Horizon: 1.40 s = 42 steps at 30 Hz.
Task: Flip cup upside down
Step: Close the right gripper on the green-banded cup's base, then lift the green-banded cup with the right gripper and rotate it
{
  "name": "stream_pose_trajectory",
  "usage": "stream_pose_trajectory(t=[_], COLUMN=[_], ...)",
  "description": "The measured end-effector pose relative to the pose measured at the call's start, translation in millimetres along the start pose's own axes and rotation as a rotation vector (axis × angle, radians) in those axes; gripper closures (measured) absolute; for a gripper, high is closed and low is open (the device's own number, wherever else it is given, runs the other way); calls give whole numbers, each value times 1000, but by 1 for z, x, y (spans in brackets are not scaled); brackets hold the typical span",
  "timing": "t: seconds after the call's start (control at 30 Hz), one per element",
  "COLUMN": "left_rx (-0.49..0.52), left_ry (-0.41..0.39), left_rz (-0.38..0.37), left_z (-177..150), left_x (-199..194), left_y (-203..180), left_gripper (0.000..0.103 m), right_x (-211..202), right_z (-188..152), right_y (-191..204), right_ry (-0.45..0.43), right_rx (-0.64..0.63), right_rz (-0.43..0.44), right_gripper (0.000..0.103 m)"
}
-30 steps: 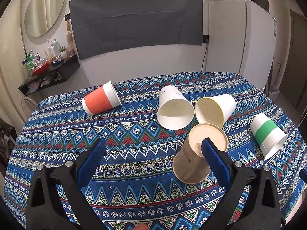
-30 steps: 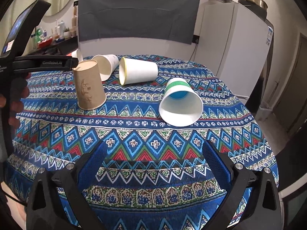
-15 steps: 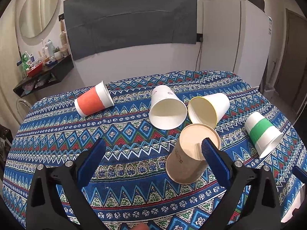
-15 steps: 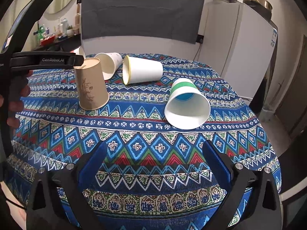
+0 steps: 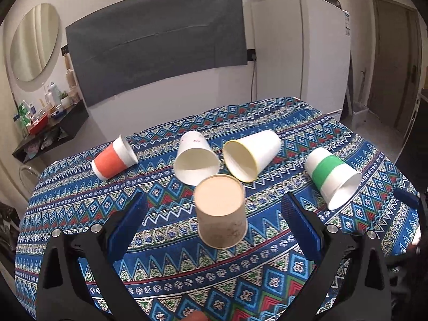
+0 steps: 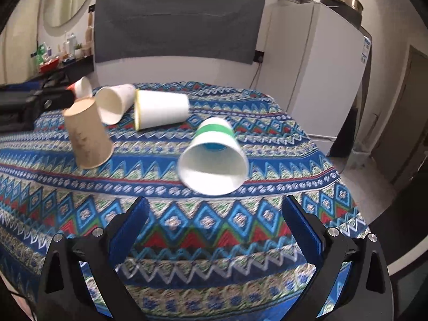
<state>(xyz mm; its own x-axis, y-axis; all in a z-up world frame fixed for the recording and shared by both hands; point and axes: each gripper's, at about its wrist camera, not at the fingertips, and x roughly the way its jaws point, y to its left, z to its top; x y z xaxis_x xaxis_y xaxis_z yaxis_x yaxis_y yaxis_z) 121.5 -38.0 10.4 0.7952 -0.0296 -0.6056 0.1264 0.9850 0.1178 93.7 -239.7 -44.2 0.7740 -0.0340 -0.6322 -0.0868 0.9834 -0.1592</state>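
Since the earlier frames the brown cup (image 5: 220,211) has left the right finger of the left gripper (image 5: 214,222), beside which it leaned, and now stands free between the two fingers; the right gripper (image 6: 214,227) has drawn nearer the green cup (image 6: 214,157). In the left wrist view the brown cup stands upside down on the patterned cloth (image 5: 165,264) of the counter, closed base up and wide rim down; in the right wrist view it appears tilted. The left jaws are wide open and hold nothing, with clear gaps on either side of the brown cup. The right jaws are likewise wide open and empty, poised over the near edge of the counter, with the green cup ahead of them. The green cup, white with a green band, lies on its side near the counter's right edge, mouth toward the right gripper. Just behind the brown cup lie a white cup (image 5: 195,160) and a yellow-rimmed cup (image 5: 251,157), both on their sides, mouths toward the left camera, close beside each other. An orange cup (image 5: 113,157) lies on its side well to the left, apart from the rest. Behind the counter are a grey panel (image 5: 157,42) on the wall, a fridge (image 5: 299,53) at right, a round mirror (image 5: 33,42), and a shelf (image 5: 50,131) of small items at left. The right wrist view is motion-blurred.
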Motion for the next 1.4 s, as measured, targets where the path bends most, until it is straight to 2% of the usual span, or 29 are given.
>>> stream_pose_trajectory(t=[0.23,0.4,0.43,0.47,0.53,0.57,0.63,0.83,1.03,1.4], left_rx=[-1,-18,-21,-25,-33,-35,-37,-63,-77,-116], left_ry=[21,36,38,39,47,50,48,43,39,-2], left_rz=[-6,1,2,3,1,-1,-4,-8,-12,-27], left_z=[1,-1,-1,-2,-4,-4,-7,-12,-21,-46], left_x=[5,10,11,11,12,12,11,5,-11,-56], left_y=[-8,-4,-4,-2,0,1,3,13,22,46], left_gripper=[6,6,6,6,6,6,6,6,6,6], right_x=[41,63,64,65,71,76,80,62,40,-15], right_z=[17,20,21,22,24,25,24,21,12,-8], right_y=[-38,-34,-32,-30,-30,-31,-35,-21,-2,69], right_ry=[7,34,25,19,47,72,102,81,89,77], right_rx=[28,-38,-47,-61,-68,-51,-15,-66,-83,-178], right_rz=[44,17,21,31,45,82,136,134,192,300], right_gripper=[9,10,19,46,65,84,96,100,100,100])
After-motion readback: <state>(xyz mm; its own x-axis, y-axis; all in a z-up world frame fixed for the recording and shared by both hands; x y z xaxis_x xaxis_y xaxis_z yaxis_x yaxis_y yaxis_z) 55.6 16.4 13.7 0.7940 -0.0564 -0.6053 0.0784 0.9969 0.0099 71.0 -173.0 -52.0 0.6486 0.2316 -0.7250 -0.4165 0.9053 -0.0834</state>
